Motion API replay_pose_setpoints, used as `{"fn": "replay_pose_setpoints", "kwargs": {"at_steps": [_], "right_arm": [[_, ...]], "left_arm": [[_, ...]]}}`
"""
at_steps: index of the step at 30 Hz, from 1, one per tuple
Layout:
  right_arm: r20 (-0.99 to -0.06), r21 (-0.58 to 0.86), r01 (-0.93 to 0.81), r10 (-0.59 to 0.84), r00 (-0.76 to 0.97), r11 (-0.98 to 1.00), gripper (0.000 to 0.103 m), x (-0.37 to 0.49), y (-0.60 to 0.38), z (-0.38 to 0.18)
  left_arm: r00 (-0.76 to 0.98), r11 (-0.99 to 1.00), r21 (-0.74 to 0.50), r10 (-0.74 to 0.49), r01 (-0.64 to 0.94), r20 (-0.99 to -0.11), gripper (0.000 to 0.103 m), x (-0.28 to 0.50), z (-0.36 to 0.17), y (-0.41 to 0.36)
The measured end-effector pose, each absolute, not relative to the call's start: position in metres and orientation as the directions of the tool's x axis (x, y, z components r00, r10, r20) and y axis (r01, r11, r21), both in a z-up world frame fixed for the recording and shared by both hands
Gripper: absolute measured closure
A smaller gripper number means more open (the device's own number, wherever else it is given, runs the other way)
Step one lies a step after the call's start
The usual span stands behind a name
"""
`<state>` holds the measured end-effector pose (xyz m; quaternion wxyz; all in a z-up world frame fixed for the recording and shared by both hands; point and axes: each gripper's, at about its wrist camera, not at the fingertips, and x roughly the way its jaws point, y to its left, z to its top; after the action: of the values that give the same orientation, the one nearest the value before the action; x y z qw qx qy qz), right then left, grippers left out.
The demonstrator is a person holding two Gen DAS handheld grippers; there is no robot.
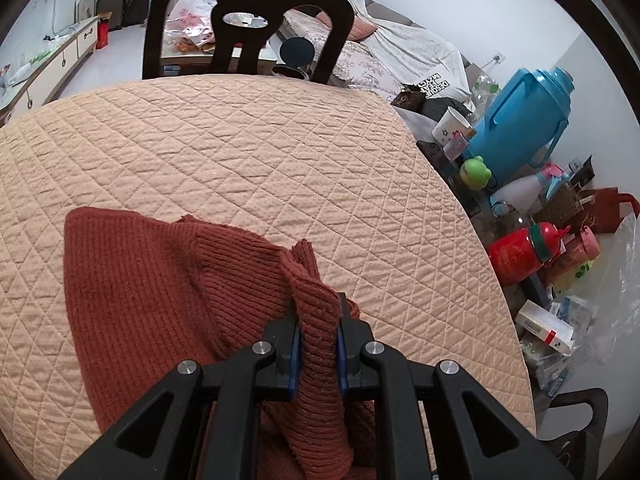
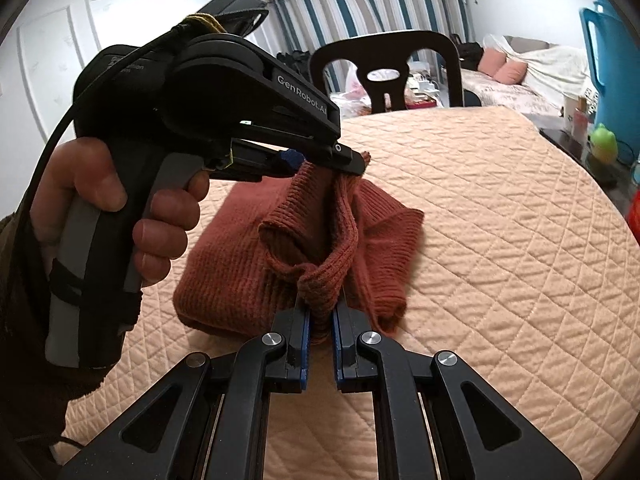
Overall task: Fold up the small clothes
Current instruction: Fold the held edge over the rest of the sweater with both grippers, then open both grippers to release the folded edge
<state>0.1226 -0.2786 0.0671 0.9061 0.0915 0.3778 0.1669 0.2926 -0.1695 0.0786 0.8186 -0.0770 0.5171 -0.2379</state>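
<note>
With my left gripper (image 1: pixel 318 332) and right gripper (image 2: pixel 320 320) both clamped on the soft, floppy rust-red ribbed knit garment (image 2: pixel 240 264), I'd judge its edges the best hold.

Garment (image 1: pixel 160 300) edge hidden inside left claw (image 1: pixel 318 320), sleeve (image 2: pixel 16 280) cut off

Home: sofa (image 1: pixel 400 46), striped curtains (image 2: pixel 360 12)
</note>
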Motion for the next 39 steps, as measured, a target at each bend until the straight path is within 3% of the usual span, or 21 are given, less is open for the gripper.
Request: {"fn": "replay_pose_setpoints", "kwargs": {"at_steps": [7,9,14,18,21,27,31,39], "right_arm": [[-0.665,0.334,-0.212,0.389,0.638,0.919,0.094,0.126,-0.287,0.059],[-0.668,0.346,-0.203,0.392,0.632,0.916,0.094,0.128,-0.289,0.057],[-0.669,0.361,-0.184,0.391,0.632,0.914,0.093,0.128,-0.293,0.057],[-0.673,0.367,-0.161,0.381,0.634,0.916,0.09,0.126,-0.297,0.056],[-0.684,0.354,-0.136,0.356,0.637,0.925,0.083,0.124,-0.299,0.055],[-0.695,0.359,-0.092,0.332,0.638,0.929,0.081,0.119,-0.309,0.057],[-0.656,0.321,-0.108,0.303,0.692,0.941,0.081,0.116,-0.308,0.072],[-0.622,0.416,-0.117,0.376,0.687,0.902,0.071,0.149,-0.312,0.083]], "left_arm": [[0.33,0.874,-0.386,-0.472,0.295,-0.817,0.086,0.298,0.069,-0.171],[0.327,0.872,-0.39,-0.476,0.297,-0.816,0.08,0.298,0.069,-0.17],[0.333,0.863,-0.402,-0.493,0.307,-0.803,0.051,0.296,0.073,-0.168],[0.355,0.861,-0.381,-0.492,0.338,-0.795,0.043,0.291,0.082,-0.161],[0.375,0.863,-0.374,-0.489,0.34,-0.788,0.04,0.287,0.089,-0.151],[0.401,0.875,-0.366,-0.474,0.318,-0.784,0.036,0.277,0.093,-0.123],[0.421,0.887,-0.343,-0.451,0.309,-0.787,0.035,0.263,0.093,-0.104],[0.457,0.903,-0.318,-0.422,0.289,-0.783,0.035,0.238,0.087,-0.078]]}}
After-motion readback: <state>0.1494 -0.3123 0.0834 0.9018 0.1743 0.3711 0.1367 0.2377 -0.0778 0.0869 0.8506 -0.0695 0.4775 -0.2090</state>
